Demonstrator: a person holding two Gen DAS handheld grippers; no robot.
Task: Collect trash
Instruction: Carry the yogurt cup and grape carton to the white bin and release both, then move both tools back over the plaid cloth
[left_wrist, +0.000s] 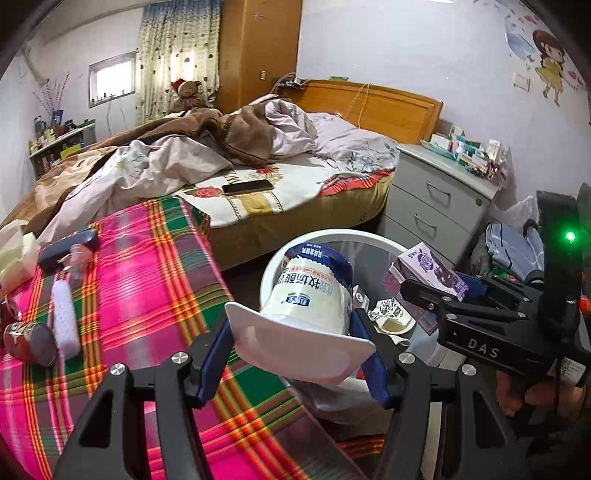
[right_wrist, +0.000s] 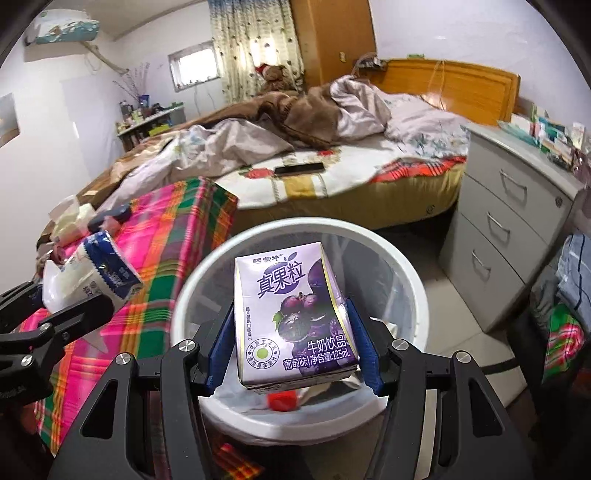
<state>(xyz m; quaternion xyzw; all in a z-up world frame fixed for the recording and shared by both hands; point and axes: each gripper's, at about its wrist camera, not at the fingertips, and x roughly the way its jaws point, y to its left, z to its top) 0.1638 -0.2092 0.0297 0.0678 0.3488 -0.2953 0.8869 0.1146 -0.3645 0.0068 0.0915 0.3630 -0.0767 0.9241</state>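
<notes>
Left gripper (left_wrist: 303, 347) fingers clamp the yogurt cup (left_wrist: 310, 295) over the bin (left_wrist: 269, 273) rim's 9 o'clock edge; right gripper (right_wrist: 293, 354) fingers pinch the purple milk carton (right_wrist: 291, 314) above the bin's open middle.

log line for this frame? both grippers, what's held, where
left gripper: shut on yogurt cup | right gripper: shut on purple milk carton | both over white trash bin | nothing released

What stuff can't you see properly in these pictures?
- Bottom of the round white trash bin: right wrist view, hidden behind the purple grape milk carton.
- Open mouth of the white-and-blue yogurt cup: left wrist view, faces away.
- Small boxes on the grey drawer cabinet: too small to read.
</notes>
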